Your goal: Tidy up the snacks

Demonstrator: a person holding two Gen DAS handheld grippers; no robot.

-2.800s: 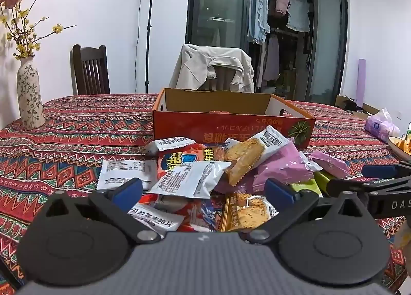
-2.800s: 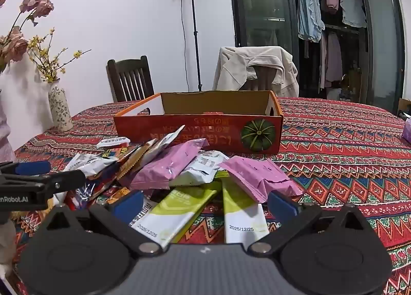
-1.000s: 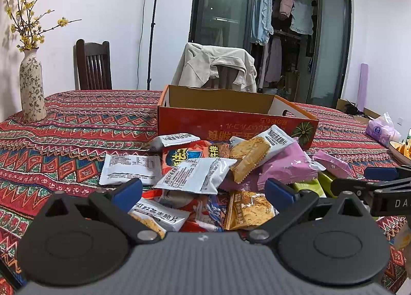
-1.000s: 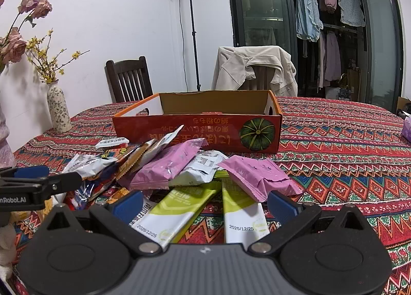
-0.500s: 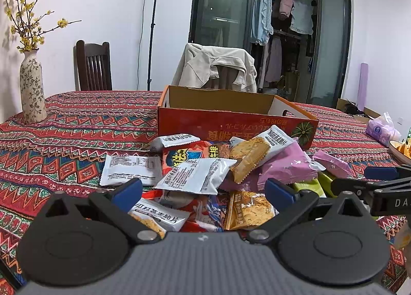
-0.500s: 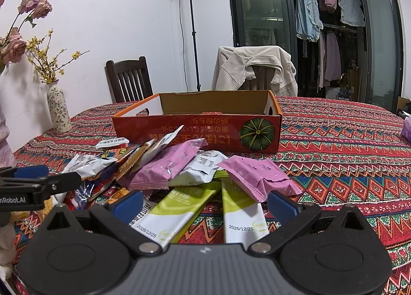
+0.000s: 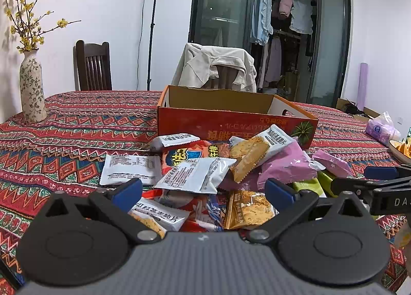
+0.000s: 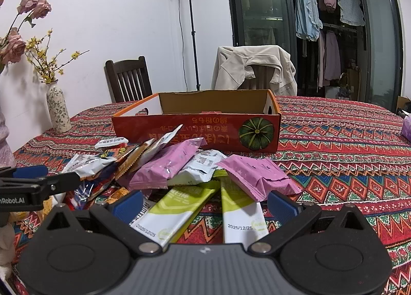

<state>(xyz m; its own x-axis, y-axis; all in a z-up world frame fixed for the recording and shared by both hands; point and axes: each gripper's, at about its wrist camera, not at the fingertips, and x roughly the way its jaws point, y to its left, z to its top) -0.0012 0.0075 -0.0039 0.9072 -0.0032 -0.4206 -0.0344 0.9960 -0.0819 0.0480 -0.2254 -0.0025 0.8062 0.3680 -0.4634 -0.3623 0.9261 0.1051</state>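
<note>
Snack pile (image 7: 205,174) crowds the front of the box (image 7: 231,125); tablecloth (image 8: 346,146) beside it lies bare.

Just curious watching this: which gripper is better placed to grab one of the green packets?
Probably the right gripper: the two green packets lie between its open fingers, while the left gripper faces other snacks.

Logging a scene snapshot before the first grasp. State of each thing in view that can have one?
left gripper: open, holding nothing
right gripper: open, holding nothing
orange box: open-topped, upright, no snacks visible inside
snack pile: loose heap on tablecloth, in front of the box
green sachets: lying flat, nearest the right gripper
vase: upright, holds flowers
</note>
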